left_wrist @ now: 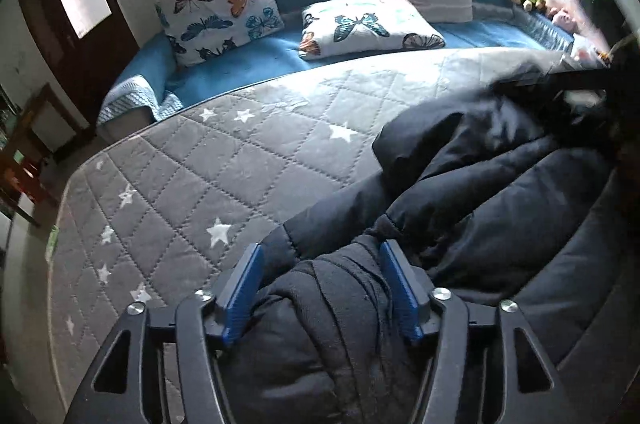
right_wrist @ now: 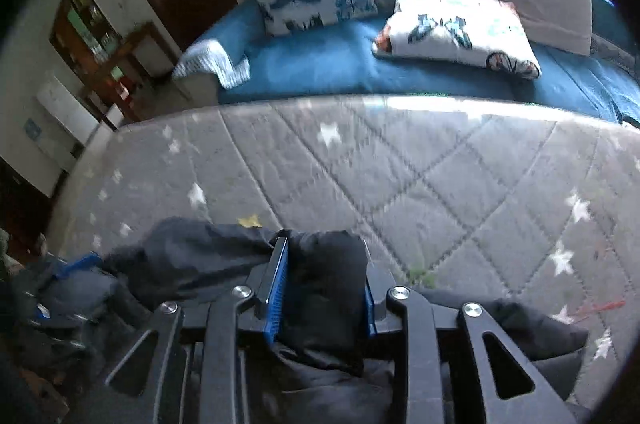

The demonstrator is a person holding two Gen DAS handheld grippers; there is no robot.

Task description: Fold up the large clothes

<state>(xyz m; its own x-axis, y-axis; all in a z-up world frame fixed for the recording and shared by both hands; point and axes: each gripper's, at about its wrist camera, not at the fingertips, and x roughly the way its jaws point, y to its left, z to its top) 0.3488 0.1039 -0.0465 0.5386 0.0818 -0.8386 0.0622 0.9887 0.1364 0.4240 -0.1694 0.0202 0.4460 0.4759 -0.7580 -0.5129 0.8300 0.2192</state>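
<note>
Jacket (left_wrist: 500,176), black & puffy, lies bunched on the grey star-print quilt (left_wrist: 224,164) that covers the bed, mostly toward the bed's right side in my left wrist view. A thick fold of it sits between my left jaws (left_wrist: 320,260). Those jaws are spread wide; the blue pad (left_wrist: 396,284) on the right side touches the cloth, the one on the left looks just clear of it, so I'm not pinching here. Quilt is bare to the left of the jacket, out to the bed's left edge.

Right wrist view is blurred. Another black fold of the jacket (right_wrist: 324,272) stands between my right jaws (right_wrist: 324,260), which are part spread. Cloth fills the gap & meets both pads, but w/ the blur I can't tell if they press on it or only sit against it. More of the garment trails off to the left & under the frame, near the bed's near edge.

Beyond the bed's far edge is a blue sofa (left_wrist: 248,64) w/ two butterfly cushions (left_wrist: 218,8), one upright, one lying flat.
</note>
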